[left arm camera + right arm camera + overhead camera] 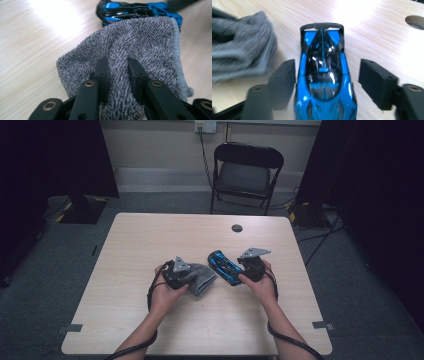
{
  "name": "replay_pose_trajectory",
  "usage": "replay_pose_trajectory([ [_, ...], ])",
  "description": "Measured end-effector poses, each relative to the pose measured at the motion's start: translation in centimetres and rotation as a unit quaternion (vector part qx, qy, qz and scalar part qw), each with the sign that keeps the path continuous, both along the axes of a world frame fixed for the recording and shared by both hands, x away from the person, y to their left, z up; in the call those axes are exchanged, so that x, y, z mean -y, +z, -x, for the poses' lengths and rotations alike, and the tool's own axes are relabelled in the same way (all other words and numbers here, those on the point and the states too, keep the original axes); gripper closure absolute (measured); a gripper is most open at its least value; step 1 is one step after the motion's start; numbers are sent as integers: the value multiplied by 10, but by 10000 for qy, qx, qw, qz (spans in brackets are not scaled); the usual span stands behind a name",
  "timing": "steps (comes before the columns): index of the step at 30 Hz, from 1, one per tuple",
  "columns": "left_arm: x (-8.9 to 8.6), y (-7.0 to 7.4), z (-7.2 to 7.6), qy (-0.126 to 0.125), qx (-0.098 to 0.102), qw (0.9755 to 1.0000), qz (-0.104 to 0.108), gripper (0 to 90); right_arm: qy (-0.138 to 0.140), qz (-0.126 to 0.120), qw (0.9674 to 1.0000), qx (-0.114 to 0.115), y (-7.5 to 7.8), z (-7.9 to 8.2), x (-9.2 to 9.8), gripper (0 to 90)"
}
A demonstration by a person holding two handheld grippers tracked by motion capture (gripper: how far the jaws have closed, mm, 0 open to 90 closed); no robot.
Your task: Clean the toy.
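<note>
A grey terry cloth (140, 40) lies bunched on the wooden table (150, 240), and my left gripper (117, 67) is shut on a fold of it. In the high view the cloth (202, 277) sits just right of the left gripper (192, 276). A blue and black toy race car (323, 75) rests on the table right of the cloth, its tail wing pointing away. My right gripper (327, 66) stands open astride the car, the left jaw close to its side and the right jaw well apart. Seen from above, the car (224, 266) lies just left of the right gripper (235, 270).
A round cable hole (237, 228) is set in the table beyond the car. A black folding chair (247, 170) stands behind the far edge. Dark stands and cables sit on the floor at both sides.
</note>
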State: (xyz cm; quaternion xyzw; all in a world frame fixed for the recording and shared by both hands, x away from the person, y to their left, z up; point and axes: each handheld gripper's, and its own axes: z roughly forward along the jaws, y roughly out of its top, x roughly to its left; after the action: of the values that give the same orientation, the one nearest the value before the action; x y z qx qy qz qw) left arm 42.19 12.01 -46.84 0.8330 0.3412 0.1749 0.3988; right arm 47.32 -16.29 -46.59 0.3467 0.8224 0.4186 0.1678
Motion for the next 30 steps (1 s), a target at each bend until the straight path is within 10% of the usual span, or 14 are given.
replay_pose_trajectory([
  [30,64,-18,20,-914,69,9957,-93,703,-3,230,9997,-116,-13,-13,-22,461],
])
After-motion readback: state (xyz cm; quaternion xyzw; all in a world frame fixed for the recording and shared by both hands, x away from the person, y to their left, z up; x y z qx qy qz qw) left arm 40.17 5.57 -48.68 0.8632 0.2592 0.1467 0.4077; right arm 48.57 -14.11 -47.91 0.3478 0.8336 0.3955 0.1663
